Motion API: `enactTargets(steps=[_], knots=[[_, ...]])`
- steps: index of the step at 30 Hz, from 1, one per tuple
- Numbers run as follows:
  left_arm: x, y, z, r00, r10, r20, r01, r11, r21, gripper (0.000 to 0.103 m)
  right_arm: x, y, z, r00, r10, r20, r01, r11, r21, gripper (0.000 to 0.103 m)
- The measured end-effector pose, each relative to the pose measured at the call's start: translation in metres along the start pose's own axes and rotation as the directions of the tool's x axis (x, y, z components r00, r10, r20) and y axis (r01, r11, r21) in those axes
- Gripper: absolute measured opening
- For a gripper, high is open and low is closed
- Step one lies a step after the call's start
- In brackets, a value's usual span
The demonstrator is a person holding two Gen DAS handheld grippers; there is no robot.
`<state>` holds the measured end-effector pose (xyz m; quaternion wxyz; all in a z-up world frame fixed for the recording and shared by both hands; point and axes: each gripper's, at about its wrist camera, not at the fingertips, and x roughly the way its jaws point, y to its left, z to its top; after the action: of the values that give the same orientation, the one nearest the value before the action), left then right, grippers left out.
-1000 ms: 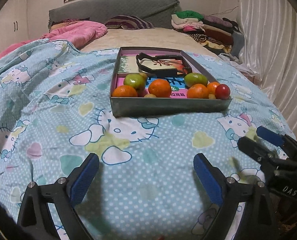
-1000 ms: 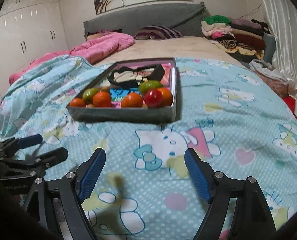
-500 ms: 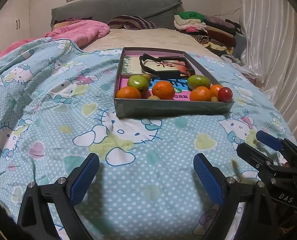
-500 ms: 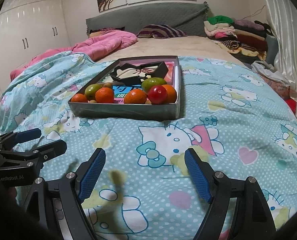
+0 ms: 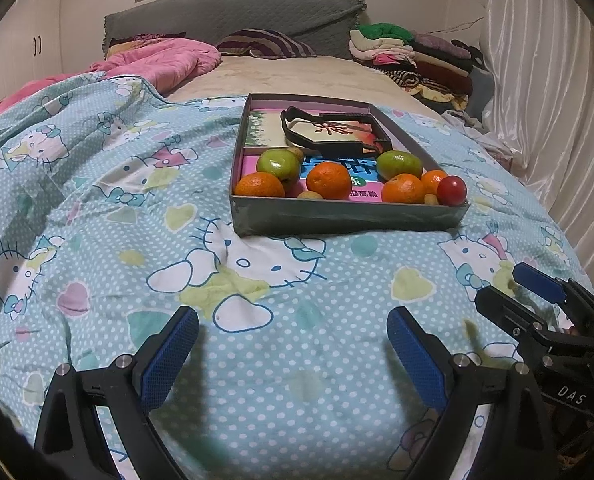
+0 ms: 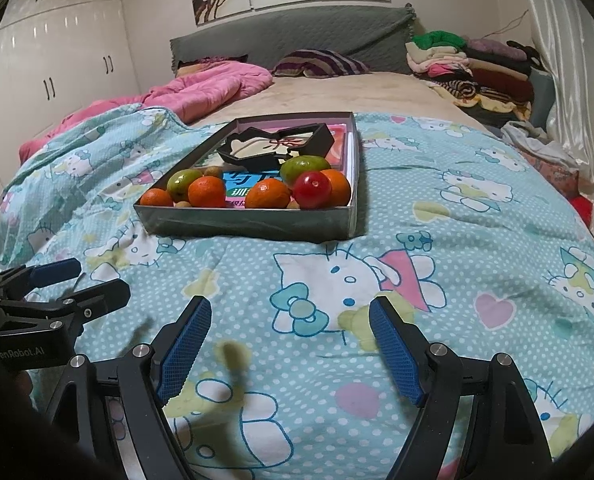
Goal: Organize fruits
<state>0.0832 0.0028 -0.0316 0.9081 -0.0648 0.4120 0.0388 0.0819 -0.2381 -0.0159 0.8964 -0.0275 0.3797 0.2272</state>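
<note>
A grey shallow box lies on the blue cartoon-cat bedspread. Along its near side sit several oranges, two green fruits, one red fruit and a few small tan ones. A black bow-shaped dish rests at the back of the box. My left gripper hovers open over the bedspread, well short of the box and holding nothing. My right gripper is also open and empty, beside the left one.
A pink quilt and a striped pillow lie near the grey headboard. Folded clothes are stacked at the back right by a white curtain. White wardrobe doors stand on the left.
</note>
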Motion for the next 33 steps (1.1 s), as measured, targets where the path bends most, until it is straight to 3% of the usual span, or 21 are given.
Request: enactTargets(steps=[33], knots=[[-0.0008,0.0013,-0.0005,1.0,0.002,-0.004,-0.002,1.0,-0.004,0.096,0.003,0.0023,-0.0018,1.0,-0.005,-0.009,0.005,1.0,-0.008,0.082]])
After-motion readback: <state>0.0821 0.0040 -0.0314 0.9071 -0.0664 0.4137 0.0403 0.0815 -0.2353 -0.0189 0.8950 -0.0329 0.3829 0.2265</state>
